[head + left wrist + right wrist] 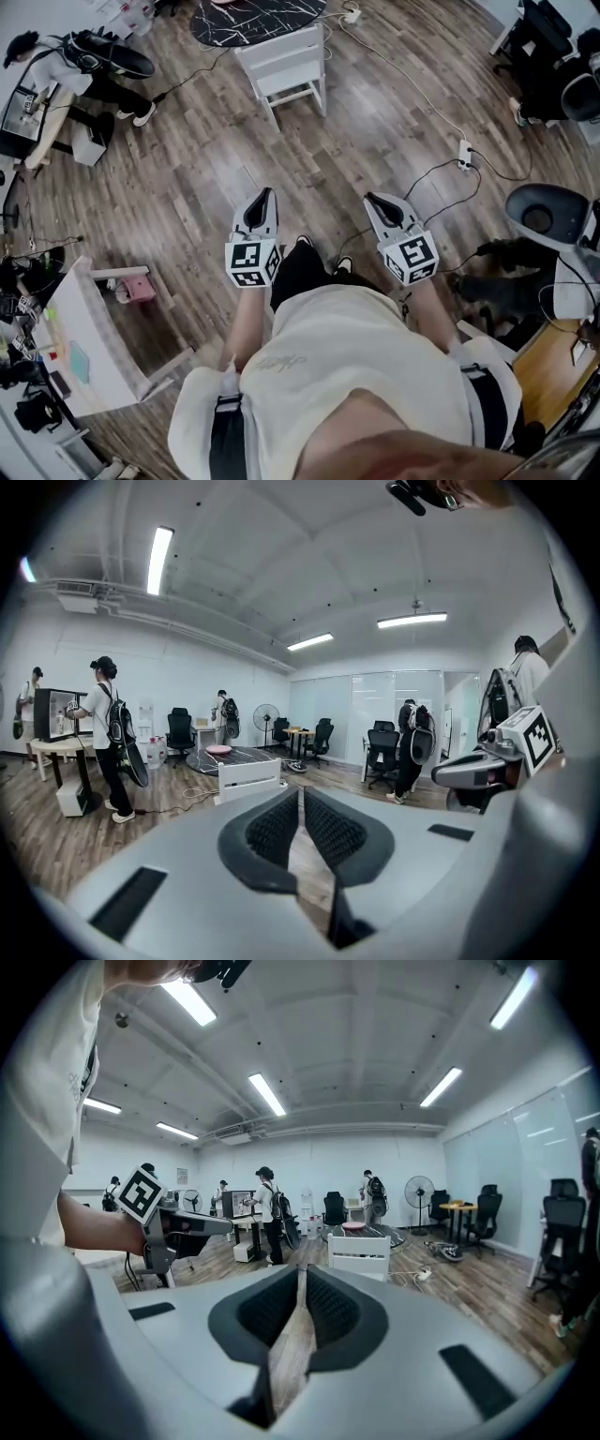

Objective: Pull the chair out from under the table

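A white chair stands at the far end of the wood floor, its front tucked against a round black marble table. Both grippers are held out at waist height, well short of the chair and pointing toward it. My left gripper has its jaws together with nothing between them, and so does my right gripper. In the left gripper view the chair shows small, beyond the closed tips. The right gripper view shows the chair and table straight ahead, past its own closed tips.
A power strip with trailing cables lies on the floor to the right of the chair. A white desk stands at my left and a grey office chair at my right. A person works at the far left; others stand further back.
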